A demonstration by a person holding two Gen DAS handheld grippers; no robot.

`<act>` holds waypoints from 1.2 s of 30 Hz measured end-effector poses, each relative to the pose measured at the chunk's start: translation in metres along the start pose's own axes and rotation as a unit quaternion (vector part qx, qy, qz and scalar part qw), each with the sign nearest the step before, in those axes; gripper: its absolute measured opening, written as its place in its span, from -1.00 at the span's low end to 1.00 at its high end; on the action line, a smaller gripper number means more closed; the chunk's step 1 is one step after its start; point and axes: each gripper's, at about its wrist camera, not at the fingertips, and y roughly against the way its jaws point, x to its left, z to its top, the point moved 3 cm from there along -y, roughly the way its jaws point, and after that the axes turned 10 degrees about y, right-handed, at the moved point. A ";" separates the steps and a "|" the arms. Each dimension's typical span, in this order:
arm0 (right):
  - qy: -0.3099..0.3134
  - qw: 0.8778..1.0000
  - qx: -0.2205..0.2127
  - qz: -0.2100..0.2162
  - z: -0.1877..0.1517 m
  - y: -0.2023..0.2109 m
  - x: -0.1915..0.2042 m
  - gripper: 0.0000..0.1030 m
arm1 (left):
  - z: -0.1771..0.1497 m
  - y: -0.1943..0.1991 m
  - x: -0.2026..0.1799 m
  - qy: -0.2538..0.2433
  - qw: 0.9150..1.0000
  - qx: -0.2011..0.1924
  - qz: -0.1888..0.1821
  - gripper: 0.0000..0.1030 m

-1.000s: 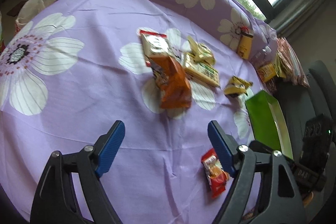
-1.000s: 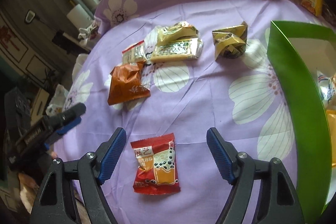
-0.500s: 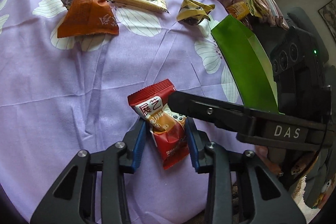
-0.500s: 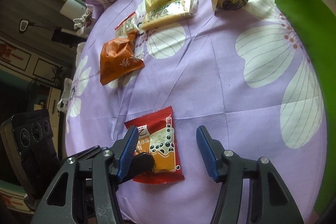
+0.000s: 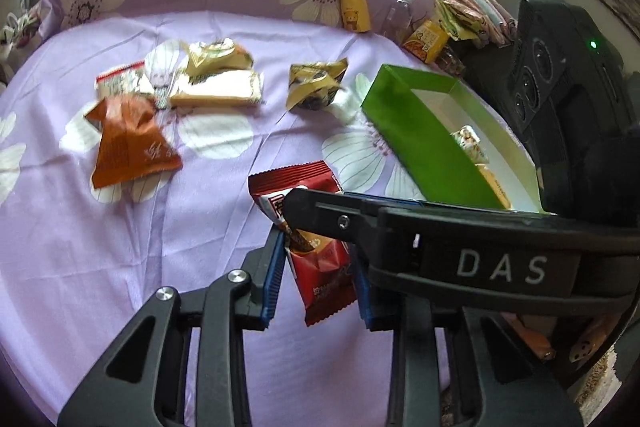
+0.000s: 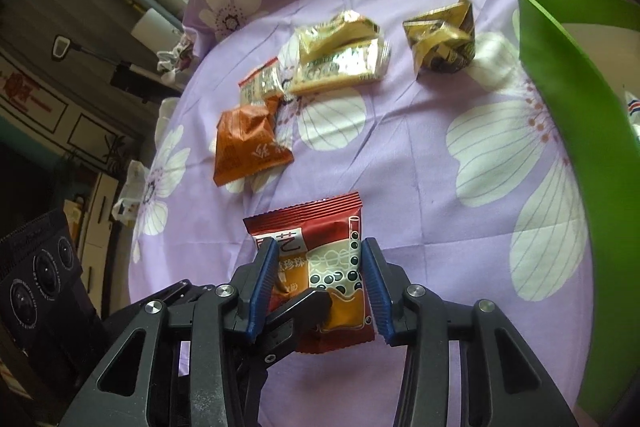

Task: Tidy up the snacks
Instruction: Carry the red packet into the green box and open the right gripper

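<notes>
While both grippers converge on the same red snack packet (image 6: 320, 267), each has its blue pads against it: left gripper (image 5: 318, 275) has its fingers closed onto the packet's lower half, packet pinched and standing up between the pads; right gripper (image 6: 320, 287) has its jaws narrowed onto the packet's two side edges from above. Right gripper crosses the left wrist view as a near-horizontal black bar from the right side, fingertip lying over the packet's upper part. In the right wrist view one left finger pokes in from lower left, over the packet's bottom. Cannot tell whether the packet touches the purple flowered cloth (image 5: 80, 247). Green box (image 5: 416, 131) sits just right of the packet, open, a few wrapped snacks inside. Further out on the cloth: orange packet (image 5: 128, 147), a red-trimmed small packet (image 5: 120, 83) behind it, two pale yellow packets (image 5: 220, 83) stacked together, and a crumpled gold-and-dark wrapper (image 5: 316, 87) near the box's far corner. Yellow bottle (image 5: 354, 9) stands at the cloth's far edge.
</notes>
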 end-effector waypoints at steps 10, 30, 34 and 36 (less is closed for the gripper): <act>-0.001 0.985 -0.153 -0.075 0.016 0.105 -0.047 -0.11 | 0.029 -0.014 -0.096 -0.065 0.992 -0.065 -0.090 -0.42; -0.163 0.962 -0.153 -0.156 -0.011 0.143 -0.158 -0.11 | 0.019 -0.095 -0.167 -0.052 0.986 0.056 -0.150 -0.43; -0.168 0.962 -0.142 -0.163 -0.012 0.139 -0.160 -0.11 | 0.019 -0.099 -0.167 -0.048 0.985 0.074 -0.146 -0.40; -0.167 0.962 -0.140 -0.167 -0.011 0.138 -0.161 -0.11 | 0.019 -0.096 -0.167 -0.047 0.984 0.078 -0.151 -0.39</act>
